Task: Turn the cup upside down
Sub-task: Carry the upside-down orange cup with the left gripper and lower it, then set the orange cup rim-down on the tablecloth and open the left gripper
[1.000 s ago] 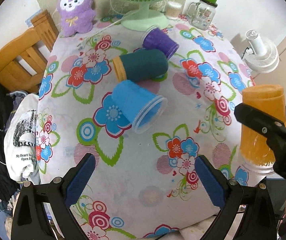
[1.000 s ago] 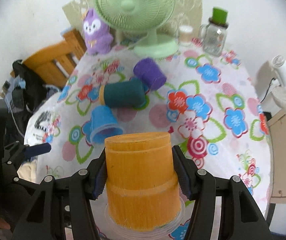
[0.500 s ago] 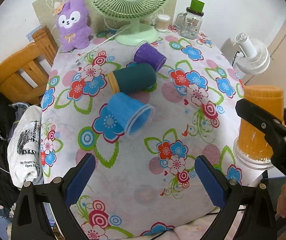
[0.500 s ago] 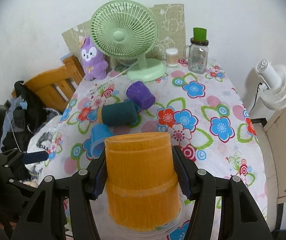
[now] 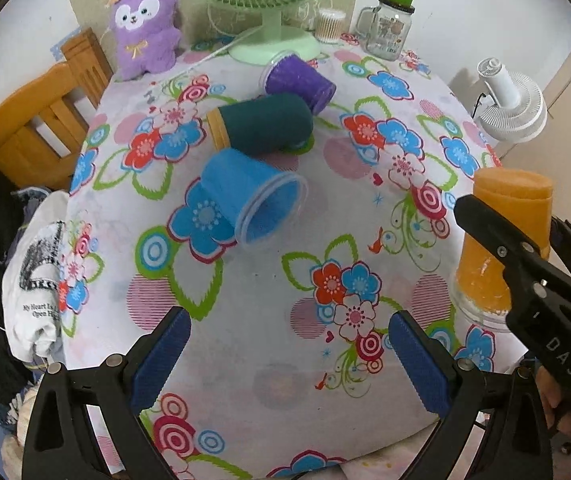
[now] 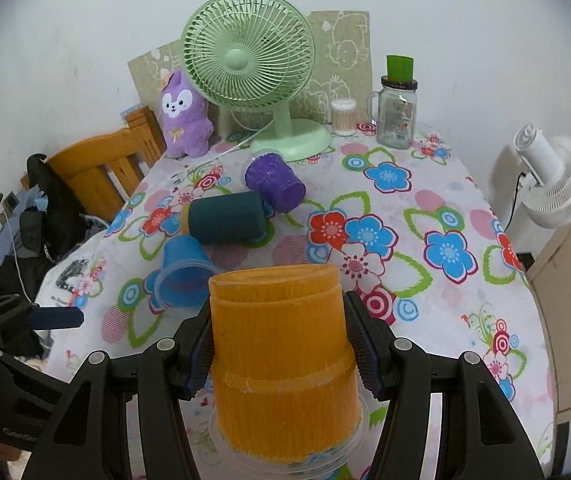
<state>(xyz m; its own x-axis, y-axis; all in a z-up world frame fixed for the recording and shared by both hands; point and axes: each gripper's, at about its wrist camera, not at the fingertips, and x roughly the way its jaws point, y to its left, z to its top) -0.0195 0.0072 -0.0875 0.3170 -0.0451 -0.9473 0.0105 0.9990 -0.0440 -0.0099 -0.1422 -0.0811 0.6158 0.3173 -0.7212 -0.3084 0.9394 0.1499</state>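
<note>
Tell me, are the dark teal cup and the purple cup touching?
Touching. In the right wrist view the teal cup lies on its side with its far end pressed against the purple cup, with no tablecloth visible between them.

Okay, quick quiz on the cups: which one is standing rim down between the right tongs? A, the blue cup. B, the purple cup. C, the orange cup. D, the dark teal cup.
C: the orange cup stands closed end up, clear rim down, between the pads of the right tongs, while the blue cup, purple cup and dark teal cup lie on their sides on the tablecloth.
</note>
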